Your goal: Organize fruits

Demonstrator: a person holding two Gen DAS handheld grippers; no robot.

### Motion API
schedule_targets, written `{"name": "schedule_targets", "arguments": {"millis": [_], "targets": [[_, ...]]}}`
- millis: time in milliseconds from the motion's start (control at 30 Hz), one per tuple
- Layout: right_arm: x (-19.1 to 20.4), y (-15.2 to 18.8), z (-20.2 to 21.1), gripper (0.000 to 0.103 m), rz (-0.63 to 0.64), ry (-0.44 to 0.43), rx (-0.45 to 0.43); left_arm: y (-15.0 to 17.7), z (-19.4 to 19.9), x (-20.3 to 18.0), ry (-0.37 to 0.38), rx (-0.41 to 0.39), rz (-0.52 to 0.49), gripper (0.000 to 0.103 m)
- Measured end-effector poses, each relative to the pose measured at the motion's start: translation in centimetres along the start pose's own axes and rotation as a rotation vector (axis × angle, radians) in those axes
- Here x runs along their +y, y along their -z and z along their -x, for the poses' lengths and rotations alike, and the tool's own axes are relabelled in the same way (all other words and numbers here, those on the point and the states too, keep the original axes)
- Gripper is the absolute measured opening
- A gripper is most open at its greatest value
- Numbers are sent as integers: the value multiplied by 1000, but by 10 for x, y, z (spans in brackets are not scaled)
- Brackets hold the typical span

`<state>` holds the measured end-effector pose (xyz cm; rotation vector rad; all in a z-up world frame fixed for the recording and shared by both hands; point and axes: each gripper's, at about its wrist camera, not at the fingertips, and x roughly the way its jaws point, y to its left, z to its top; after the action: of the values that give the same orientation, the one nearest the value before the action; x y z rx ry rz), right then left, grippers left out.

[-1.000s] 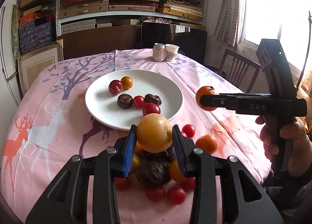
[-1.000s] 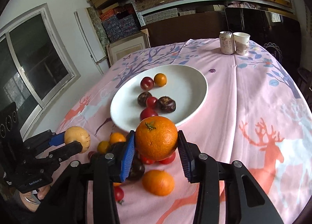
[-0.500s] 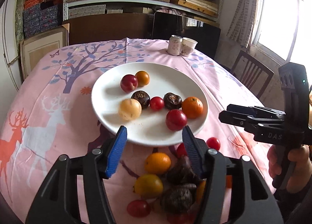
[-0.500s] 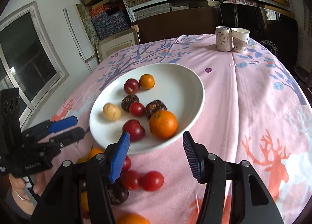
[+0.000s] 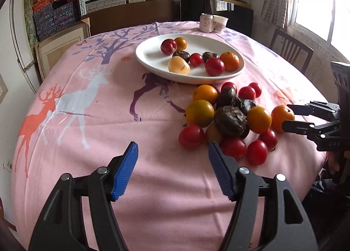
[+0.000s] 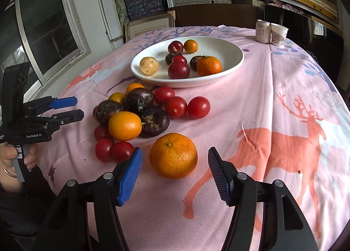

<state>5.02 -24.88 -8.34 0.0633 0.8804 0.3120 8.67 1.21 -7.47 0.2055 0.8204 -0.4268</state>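
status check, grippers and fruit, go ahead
Left gripper and right gripper open, empty, jaws just widened. Right lined up on loose tangerine. White plate holds eight fruits; pile waits on tablecloth. Path clear.

Fruit split between plate and cloth

On the white plate point(image 6: 229, 69) I count eight: a pale yellow fruit point(image 6: 149, 65) at its left, a mandarin point(image 6: 209, 65) at its right, a dark red plum point(image 6: 178, 70) between them, smaller red, orange and dark brown ones behind. Just in front of the plate, a loose heap point(image 6: 135, 115) of cherry tomatoes, dark wrinkled fruits and small oranges lies on the tablecloth. I see a large mandarin point(image 6: 173, 155) upright nearest, beside the heap.
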Motion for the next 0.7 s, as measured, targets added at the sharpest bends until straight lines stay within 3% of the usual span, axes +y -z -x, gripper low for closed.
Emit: {"name": "schedule_targets", "arguments": {"millis": [67,333,367,400,433,567,700], "targets": [[-3,0,-8,47,-20,-29,5,0,-6,-6,-10,11,-22,65],[-10,7,-6,46,-29,-65,-74,-13,-25,-22,-16,9,-73,63],[-11,7,-6,46,-34,-70,-76,-15,-25,-23,-15,5,-82,53],[-12,7,-6,46,-39,-74,-76,-17,-24,-24,5,6,-91,31],[-12,7,-6,46,-40,-76,-76,-17,-25,-25,20,10,-101,28],[-13,7,-6,46,-51,-89,-74,-12,-24,-22,50,-19,-117,29],[-16,7,-6,46,-69,-110,-71,-8,-28,-11,68,11,-86,31]]}}
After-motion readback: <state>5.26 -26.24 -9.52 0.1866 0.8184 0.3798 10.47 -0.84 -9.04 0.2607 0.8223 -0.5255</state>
